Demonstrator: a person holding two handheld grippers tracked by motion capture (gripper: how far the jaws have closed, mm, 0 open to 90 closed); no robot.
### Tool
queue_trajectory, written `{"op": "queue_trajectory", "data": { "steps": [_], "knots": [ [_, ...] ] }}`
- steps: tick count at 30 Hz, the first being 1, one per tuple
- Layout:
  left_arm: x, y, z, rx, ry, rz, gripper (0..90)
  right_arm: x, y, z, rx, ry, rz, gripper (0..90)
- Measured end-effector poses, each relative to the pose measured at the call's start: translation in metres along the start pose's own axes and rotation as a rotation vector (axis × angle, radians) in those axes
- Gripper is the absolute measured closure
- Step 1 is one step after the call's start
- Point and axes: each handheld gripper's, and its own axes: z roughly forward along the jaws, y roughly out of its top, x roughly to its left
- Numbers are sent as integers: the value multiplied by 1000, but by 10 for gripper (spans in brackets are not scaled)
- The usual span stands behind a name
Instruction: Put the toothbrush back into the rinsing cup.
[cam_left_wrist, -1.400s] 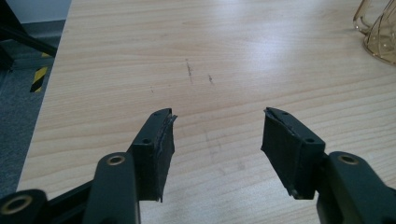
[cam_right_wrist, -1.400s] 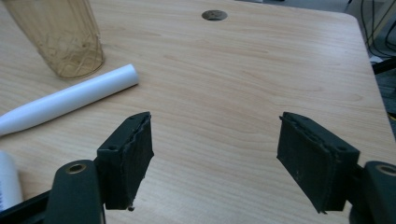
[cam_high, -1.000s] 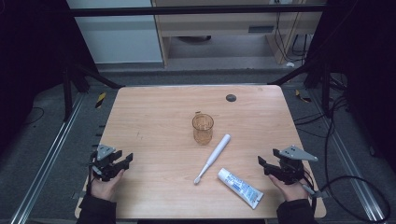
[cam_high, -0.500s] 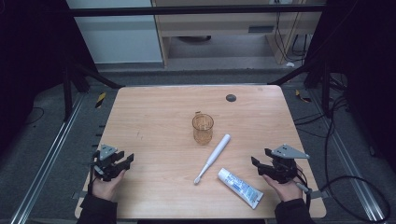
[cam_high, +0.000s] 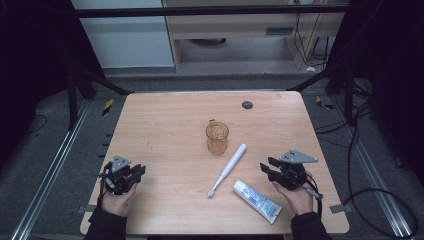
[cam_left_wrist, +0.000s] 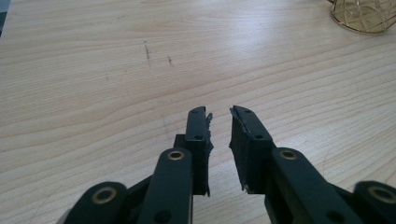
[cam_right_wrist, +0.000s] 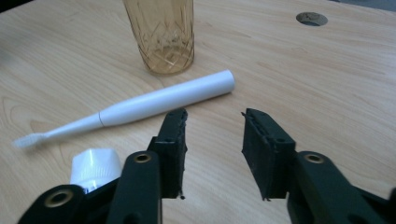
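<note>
Centrally on a light wooden table (cam_high: 165, 120) stands an amber glass (cam_high: 217, 138), upright. Just beside it, toward the person, a white toothbrush (cam_high: 228, 170) lies slanted, its bristle end nearest the person. Near that end lies a white toothpaste tube (cam_high: 256, 201), apart from the brush. The right gripper (cam_high: 268, 169), held in a hand (cam_high: 295, 196) beside the tube, points toward the brush with jaws apart, holding nothing. The left gripper (cam_high: 139, 170), held well apart at the table's left side, has jaws slightly apart over bare wood. A small dark hole (cam_high: 247, 104) sits farther back.
</note>
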Motion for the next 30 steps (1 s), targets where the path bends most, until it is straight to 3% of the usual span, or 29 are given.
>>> {"op": "queue_trajectory", "data": {
  "steps": [16, 24, 30],
  "knots": [
    [0, 0, 2, 18, 11, -4, 887, -2, 33, 39, -15, -13, 26, 893],
    [2, 0, 2, 24, 25, -6, 894, 3, 58, 63, -17, -20, -7, 900],
    [3, 0, 3, 24, 28, -6, 893, 2, 63, 79, -26, -11, 0, 900]
  ]
}}
